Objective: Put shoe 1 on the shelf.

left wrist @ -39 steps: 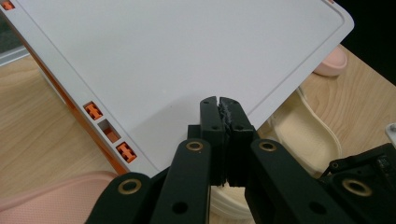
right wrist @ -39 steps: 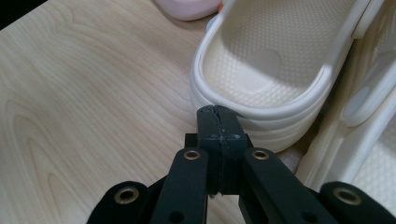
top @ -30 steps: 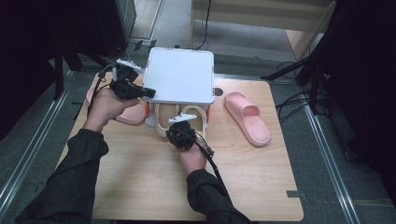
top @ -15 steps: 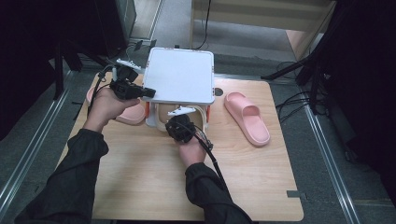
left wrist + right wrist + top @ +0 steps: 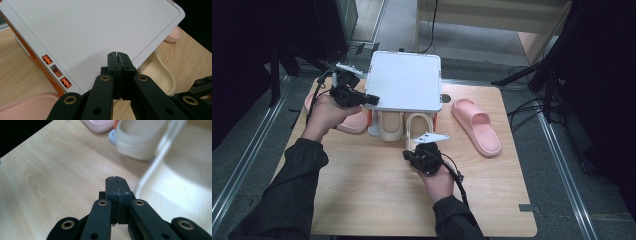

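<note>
Beige slipper (image 5: pixel 416 131) at frame centre, toe under white shelf rack (image 5: pixel 404 80), heel sticking out toward viewer, second beige slipper (image 5: pixel 390 125) just left of it. Right gripper (image 5: pixel 412 156) below centre, just short of that heel, jaws pressed together, nothing held. Left gripper (image 5: pixel 374 99) at upper left, jaws shut, empty, tips at rack's left edge. Pink slipper (image 5: pixel 476 125) right of rack on wooden table (image 5: pixel 362 190); another pink slipper (image 5: pixel 348 120) left of rack.

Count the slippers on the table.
4. Two beige slippers sit side by side under the white rack; one pink slipper lies right of it, another left. The rack may hide more.
</note>
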`<state>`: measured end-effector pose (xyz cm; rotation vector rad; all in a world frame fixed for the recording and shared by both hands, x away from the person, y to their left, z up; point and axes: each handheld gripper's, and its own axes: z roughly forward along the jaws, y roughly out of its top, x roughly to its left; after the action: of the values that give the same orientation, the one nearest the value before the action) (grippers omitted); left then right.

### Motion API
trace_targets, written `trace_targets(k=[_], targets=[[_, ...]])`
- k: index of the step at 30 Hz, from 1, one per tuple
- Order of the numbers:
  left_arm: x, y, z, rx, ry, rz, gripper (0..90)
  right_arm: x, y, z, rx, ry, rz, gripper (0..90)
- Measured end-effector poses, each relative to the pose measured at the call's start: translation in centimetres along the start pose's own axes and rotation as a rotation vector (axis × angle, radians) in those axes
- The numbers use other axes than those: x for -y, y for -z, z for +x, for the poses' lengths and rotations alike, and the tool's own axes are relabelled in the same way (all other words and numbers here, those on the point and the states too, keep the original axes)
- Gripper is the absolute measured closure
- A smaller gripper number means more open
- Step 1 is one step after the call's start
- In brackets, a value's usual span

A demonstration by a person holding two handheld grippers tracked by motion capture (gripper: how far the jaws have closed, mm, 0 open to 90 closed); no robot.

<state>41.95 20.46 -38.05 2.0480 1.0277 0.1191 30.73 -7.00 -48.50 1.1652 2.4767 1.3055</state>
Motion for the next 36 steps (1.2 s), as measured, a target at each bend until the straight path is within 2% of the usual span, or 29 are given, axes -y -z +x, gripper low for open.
trace_targets(k=[6, 12, 15, 16, 19, 21, 23, 25, 30, 33, 36], targets=[[0.0, 0.0, -0.1, -0.005, -0.002, -0.001, 89.4, 2.2, 2.1, -0.7, 0.001, -0.019, 0.009, 90.0], [0.0, 0.0, -0.3, -0.008, -0.001, 0.003, 89.4, 3.9, 2.6, -1.0, 0.015, -0.021, 0.048, 90.0], [0.0, 0.0, -0.3, -0.008, -0.005, 0.004, 89.4, 4.4, 2.4, -1.6, 0.015, -0.035, 0.046, 90.0], [0.0, 0.0, -0.3, -0.009, -0.006, 0.003, 89.4, 4.4, 2.3, -1.7, 0.019, -0.046, 0.052, 90.0], [0.0, -0.1, -0.3, -0.01, -0.005, 0.002, 89.4, 4.3, 1.9, -2.3, 0.055, -0.03, 0.054, 90.0], [0.0, -0.1, -0.3, -0.01, -0.006, 0.002, 89.4, 4.1, 1.8, -2.7, 0.049, -0.033, 0.049, 90.0], [0.0, -0.1, -0.3, -0.009, -0.006, 0.002, 89.4, 3.9, 1.7, -2.9, 0.076, -0.014, 0.043, 90.0], [0.0, -0.1, -0.3, -0.008, -0.004, 0.002, 89.4, 3.5, 1.5, -3.2, 0.089, -0.019, 0.049, 90.0], [-0.1, -0.1, -0.4, -0.017, 0.0, 0.005, 89.3, 2.6, 0.7, -4.3, 0.101, -0.019, 0.038, 90.0], [-0.1, -0.1, -0.5, -0.019, -0.004, 0.005, 89.3, 1.9, 0.2, -5.3, 0.077, -0.046, 0.008, 90.0], [-0.1, -0.1, -0.5, -0.018, -0.004, 0.004, 89.4, 1.3, -0.3, -6.2, 0.087, -0.039, -0.012, 90.0]])
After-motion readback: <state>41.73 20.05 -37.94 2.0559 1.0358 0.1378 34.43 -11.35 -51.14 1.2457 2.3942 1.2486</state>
